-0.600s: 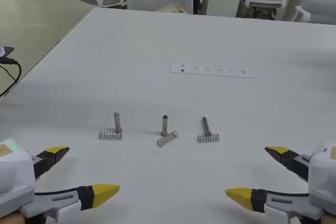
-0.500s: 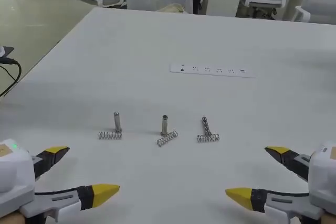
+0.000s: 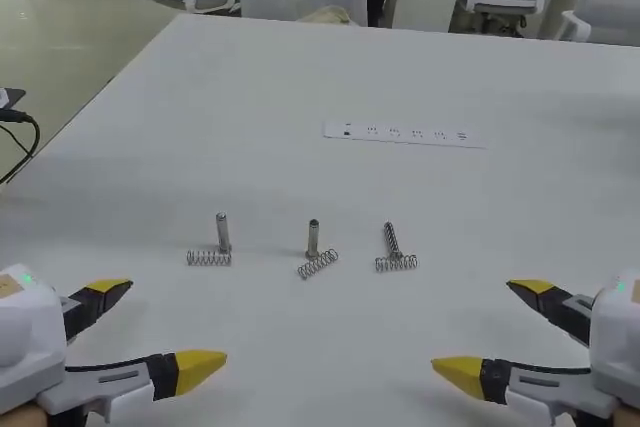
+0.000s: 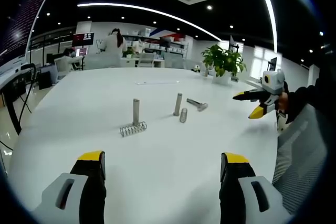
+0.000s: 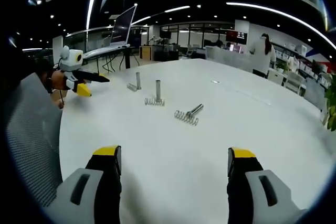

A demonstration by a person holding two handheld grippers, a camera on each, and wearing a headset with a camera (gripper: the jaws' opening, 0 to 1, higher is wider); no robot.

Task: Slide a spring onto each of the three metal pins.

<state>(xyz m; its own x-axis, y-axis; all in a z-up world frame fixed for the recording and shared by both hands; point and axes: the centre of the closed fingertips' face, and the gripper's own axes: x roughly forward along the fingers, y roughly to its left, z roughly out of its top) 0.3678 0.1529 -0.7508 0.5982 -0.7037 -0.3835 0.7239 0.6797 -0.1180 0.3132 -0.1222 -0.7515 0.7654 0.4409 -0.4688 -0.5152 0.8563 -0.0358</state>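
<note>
Left tongs [image 3: 173, 321] and right tongs [image 3: 473, 325] both spread, empty. Springs [image 3: 209, 258] lie beside pins [image 3: 222, 232] ahead, none on yet.

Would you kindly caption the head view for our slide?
Jaws open, left gripper and right gripper face pins and loose springs.
</note>
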